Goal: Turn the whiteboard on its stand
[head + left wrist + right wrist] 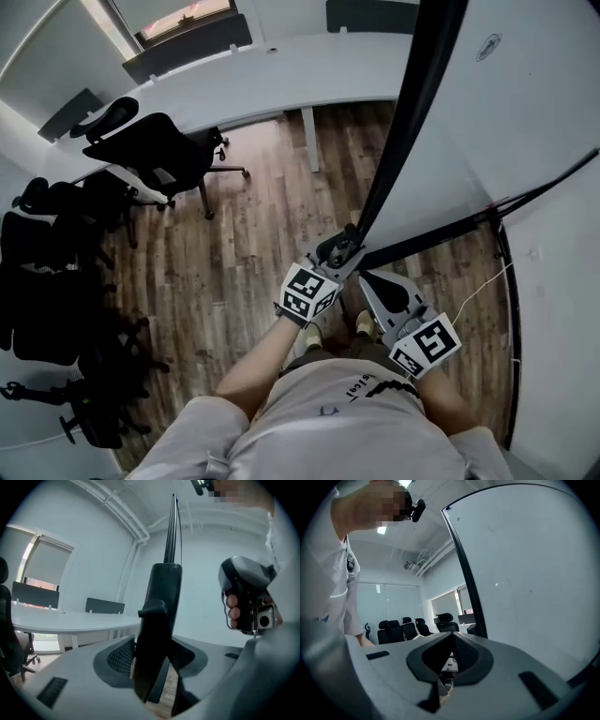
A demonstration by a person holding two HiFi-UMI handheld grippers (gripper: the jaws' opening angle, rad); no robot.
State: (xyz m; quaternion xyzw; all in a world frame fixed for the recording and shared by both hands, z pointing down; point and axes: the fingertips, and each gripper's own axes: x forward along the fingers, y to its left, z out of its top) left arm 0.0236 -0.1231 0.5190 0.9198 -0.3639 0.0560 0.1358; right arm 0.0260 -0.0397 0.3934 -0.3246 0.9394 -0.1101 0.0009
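Observation:
The whiteboard (525,112) stands on edge in the head view, its white face to the right and its black frame (412,103) running down to my hands. My left gripper (339,251) is shut on that frame's lower edge. In the left gripper view the black frame (159,620) fills the space between the jaws of the left gripper (154,663). My right gripper (370,279) hangs just right of it, shut, with nothing between its fingers. In the right gripper view the right gripper (452,641) points along the board's white face (525,573). A black stand bar (441,234) crosses below the board.
Black office chairs (159,155) stand on the wooden floor to the left, with more of them (47,281) at the far left. A long white desk (281,84) runs along the back. A thin white cable (478,286) lies on the floor near the stand.

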